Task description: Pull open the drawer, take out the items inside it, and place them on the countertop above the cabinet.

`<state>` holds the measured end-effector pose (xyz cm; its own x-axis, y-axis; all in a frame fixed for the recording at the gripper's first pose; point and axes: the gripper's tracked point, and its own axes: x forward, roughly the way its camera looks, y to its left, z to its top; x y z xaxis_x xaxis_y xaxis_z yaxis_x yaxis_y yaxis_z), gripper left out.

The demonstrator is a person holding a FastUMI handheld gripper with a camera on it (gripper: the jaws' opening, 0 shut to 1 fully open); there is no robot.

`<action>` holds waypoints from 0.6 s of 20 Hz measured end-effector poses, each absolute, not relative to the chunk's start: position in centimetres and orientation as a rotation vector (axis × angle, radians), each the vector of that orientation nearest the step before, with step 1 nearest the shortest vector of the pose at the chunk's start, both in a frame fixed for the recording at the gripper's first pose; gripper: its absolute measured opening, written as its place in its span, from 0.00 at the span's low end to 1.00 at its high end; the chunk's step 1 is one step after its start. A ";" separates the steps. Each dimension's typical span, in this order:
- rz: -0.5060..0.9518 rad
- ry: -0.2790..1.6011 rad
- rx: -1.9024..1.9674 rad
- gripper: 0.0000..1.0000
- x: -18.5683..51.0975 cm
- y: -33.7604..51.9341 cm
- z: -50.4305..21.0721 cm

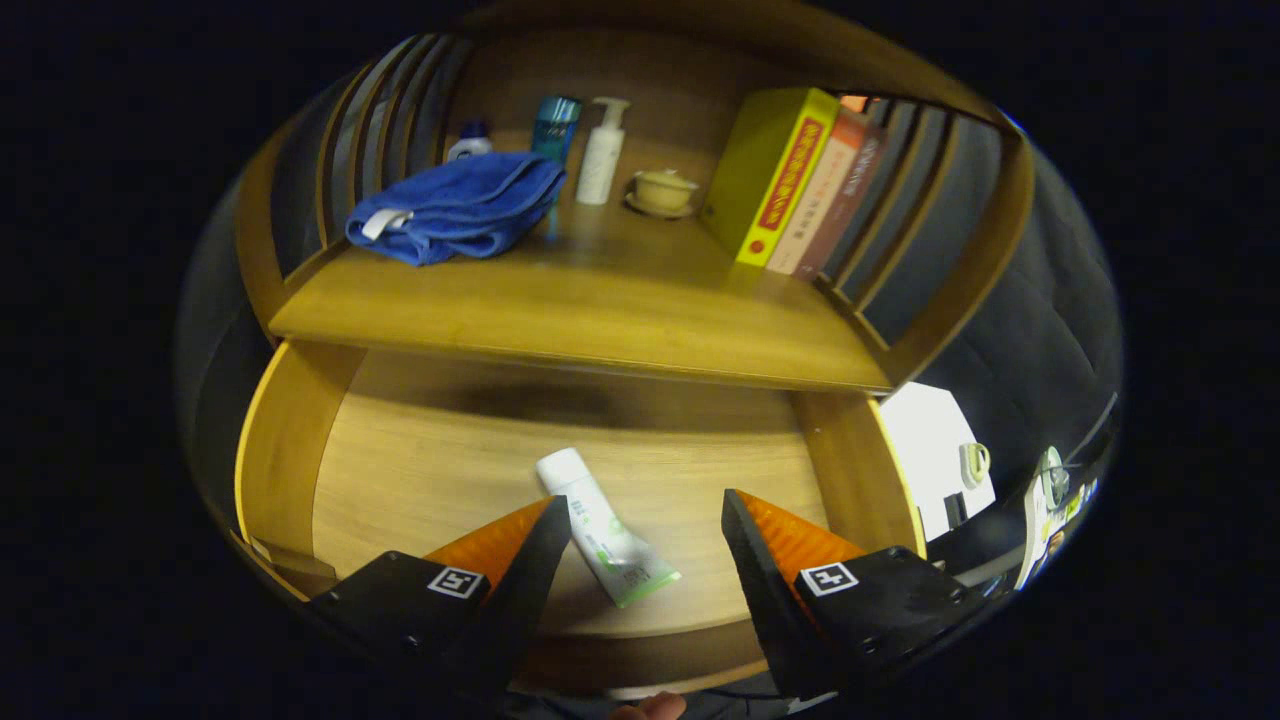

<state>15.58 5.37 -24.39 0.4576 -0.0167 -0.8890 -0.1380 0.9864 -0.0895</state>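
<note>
I see the drawer (400, 470) pulled open below the surface (600, 300). A white tube (603, 528) with a green end lies flat on the drawer floor, between the fingers and nearer the left one. My hand-held gripper (640, 515) is released, fingers spread apart above the drawer, touching nothing. On the surface rest a folded blue towel (455, 208), a pump bottle (602, 152), a small lidded bowl (663, 190) and upright books (790, 180).
</note>
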 end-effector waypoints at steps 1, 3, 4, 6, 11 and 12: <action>0.106 1.135 -0.166 0.99 15.5 6.1 -25.3; 0.122 1.190 -0.200 0.99 15.5 6.4 -26.7; 0.126 1.209 -0.201 0.99 15.4 6.5 -27.3; 0.140 1.242 -0.168 0.99 15.5 7.0 -28.6; 0.148 1.357 -0.175 0.98 15.2 7.0 -30.8; 0.148 1.363 -0.163 0.98 15.2 7.2 -30.9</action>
<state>15.16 7.17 -30.91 0.2000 0.0111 -0.9797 -0.2000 0.9793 -0.0297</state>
